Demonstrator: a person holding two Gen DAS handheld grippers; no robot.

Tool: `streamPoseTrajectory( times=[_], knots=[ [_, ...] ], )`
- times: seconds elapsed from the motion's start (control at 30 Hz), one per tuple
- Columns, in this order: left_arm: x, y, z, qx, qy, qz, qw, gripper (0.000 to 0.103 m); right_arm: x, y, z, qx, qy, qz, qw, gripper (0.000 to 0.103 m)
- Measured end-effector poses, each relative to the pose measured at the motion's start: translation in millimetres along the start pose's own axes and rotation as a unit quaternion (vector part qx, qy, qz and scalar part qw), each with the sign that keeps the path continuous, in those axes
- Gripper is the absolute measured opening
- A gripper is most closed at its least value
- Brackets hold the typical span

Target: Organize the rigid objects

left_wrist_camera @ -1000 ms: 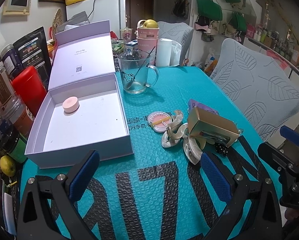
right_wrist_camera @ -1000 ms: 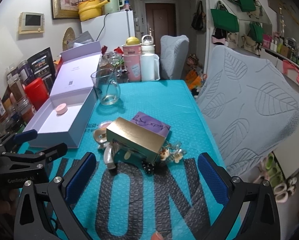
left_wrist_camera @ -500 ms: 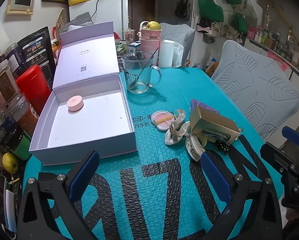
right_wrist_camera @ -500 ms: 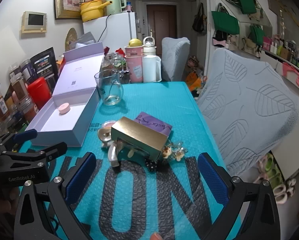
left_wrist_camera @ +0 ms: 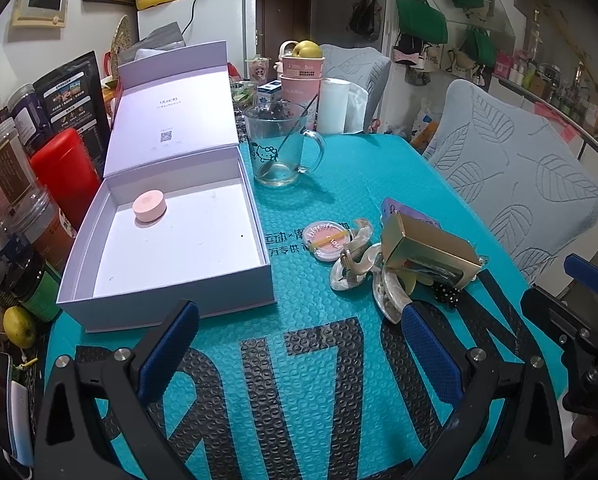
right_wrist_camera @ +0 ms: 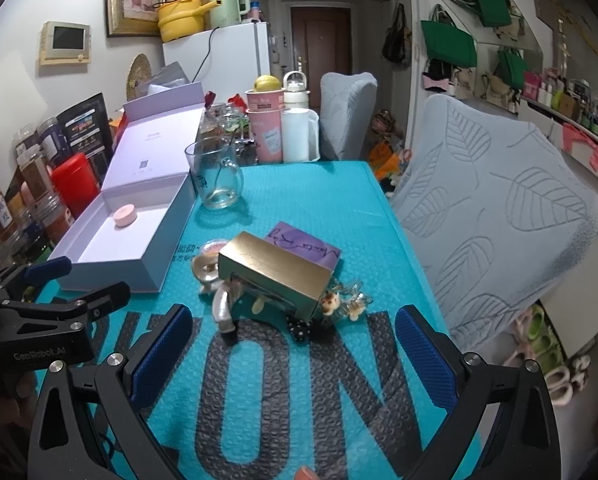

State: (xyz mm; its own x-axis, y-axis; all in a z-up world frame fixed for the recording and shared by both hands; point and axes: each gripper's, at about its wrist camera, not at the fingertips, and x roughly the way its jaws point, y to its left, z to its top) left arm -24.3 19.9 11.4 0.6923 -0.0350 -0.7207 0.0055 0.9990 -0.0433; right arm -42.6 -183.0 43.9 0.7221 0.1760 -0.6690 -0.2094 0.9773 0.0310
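A lavender gift box [left_wrist_camera: 235, 280] [right_wrist_camera: 167, 224] lies open on the teal mat, lid propped up behind it. Inside sits a pink round case [left_wrist_camera: 149, 207] [right_wrist_camera: 124, 215]. To its right is a small pile: a gold carton [left_wrist_camera: 427, 250] [right_wrist_camera: 275, 274], a purple card [right_wrist_camera: 305, 248], a pink blush compact [left_wrist_camera: 328, 237], pearly hair claws [left_wrist_camera: 357, 270] [right_wrist_camera: 223, 308], a black die [right_wrist_camera: 299, 331] and small charms [right_wrist_camera: 343, 304]. My left gripper [left_wrist_camera: 299, 348] stands open near the box's front edge. My right gripper [right_wrist_camera: 295, 360] stands open just short of the pile. Neither holds anything.
A glass mug with a spoon [left_wrist_camera: 279, 148] [right_wrist_camera: 215, 178] stands behind the box. Jars and a red canister [left_wrist_camera: 65, 168] line the left edge. Pink cups and a white roll [right_wrist_camera: 295, 134] crowd the far end. A leaf-patterned chair [right_wrist_camera: 495, 208] flanks the right side.
Both grippers have drawn back and risen slightly, so the box and the pile look a little farther away. Nothing on the mat has moved.
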Motion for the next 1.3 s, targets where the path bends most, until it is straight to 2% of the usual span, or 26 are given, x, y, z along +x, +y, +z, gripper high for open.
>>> streamPoseTrajectory(
  times=[0.4, 0.67, 0.83, 0.97, 1.2, 1.3],
  knots=[
    [16.0, 6.9, 6.6, -0.006, 0.011, -0.002, 0.9999, 0.103, 29.6, -3.1, 1.3, 0.002, 0.015, 0.026, 1.000, 0.103],
    [29.1, 3.1, 16.0, -0.003, 0.019, -0.007, 0.9998, 0.103, 52.7, -6.5, 9.9, -0.043, 0.023, 0.044, 0.998, 0.103],
    [37.9, -6.5, 21.7, -0.010, 0.025, -0.020, 0.9994, 0.103, 69.4, -12.9, 18.9, -0.072, 0.033, 0.083, 0.993, 0.103],
    [45.2, -14.0, 26.0, -0.016, 0.028, -0.022, 0.9992, 0.103, 87.8, -18.2, 26.0, -0.096, 0.048, 0.129, 0.986, 0.102],
    [56.2, -19.9, 31.0, -0.018, 0.034, -0.015, 0.9991, 0.103, 116.8, -16.3, 35.9, -0.160, 0.071, 0.182, 0.968, 0.095],
    [61.8, -22.2, 31.8, -0.018, 0.039, -0.012, 0.9990, 0.103, 133.1, -13.2, 38.0, -0.185, 0.097, 0.210, 0.955, 0.086]
  ],
)
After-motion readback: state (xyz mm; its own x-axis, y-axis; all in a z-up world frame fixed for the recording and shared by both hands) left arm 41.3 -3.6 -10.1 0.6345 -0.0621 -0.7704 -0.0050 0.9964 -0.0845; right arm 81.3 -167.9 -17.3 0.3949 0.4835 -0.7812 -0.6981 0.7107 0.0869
